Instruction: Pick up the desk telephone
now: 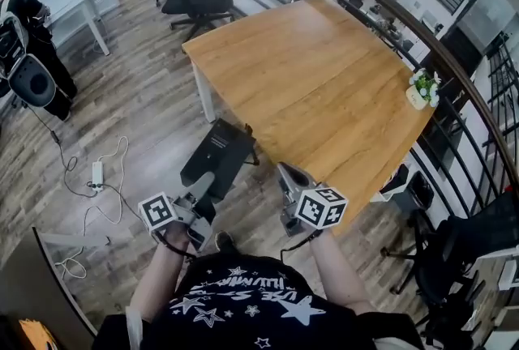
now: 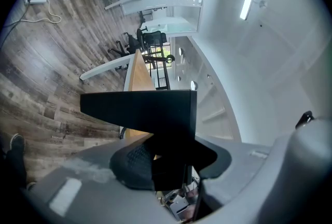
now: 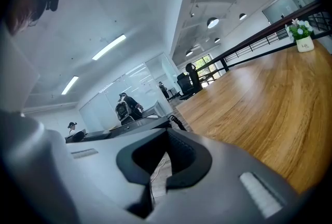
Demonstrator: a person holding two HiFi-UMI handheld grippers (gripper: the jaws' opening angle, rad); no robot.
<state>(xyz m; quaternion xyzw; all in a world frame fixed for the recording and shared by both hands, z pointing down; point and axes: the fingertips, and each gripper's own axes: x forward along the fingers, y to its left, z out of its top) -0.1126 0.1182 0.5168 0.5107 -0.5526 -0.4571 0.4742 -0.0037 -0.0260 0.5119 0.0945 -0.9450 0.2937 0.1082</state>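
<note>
black telephone (image 1: 217, 154), orange-brown table (image 1: 324, 89), grey-brown floor (image 1: 138, 97)

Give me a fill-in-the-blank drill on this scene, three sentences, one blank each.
1. The desk telephone is gripped by the ___ claw.
2. The small white pot on the table holds ___.
3. The white power strip lies on the ___.

Missing words: left; flowers; floor.

Left gripper (image 2: 168, 163) jaws clamp the black desk telephone (image 2: 140, 106). Its body sticks out ahead of them. Wood floor (image 2: 46, 62) lies beyond.
</note>
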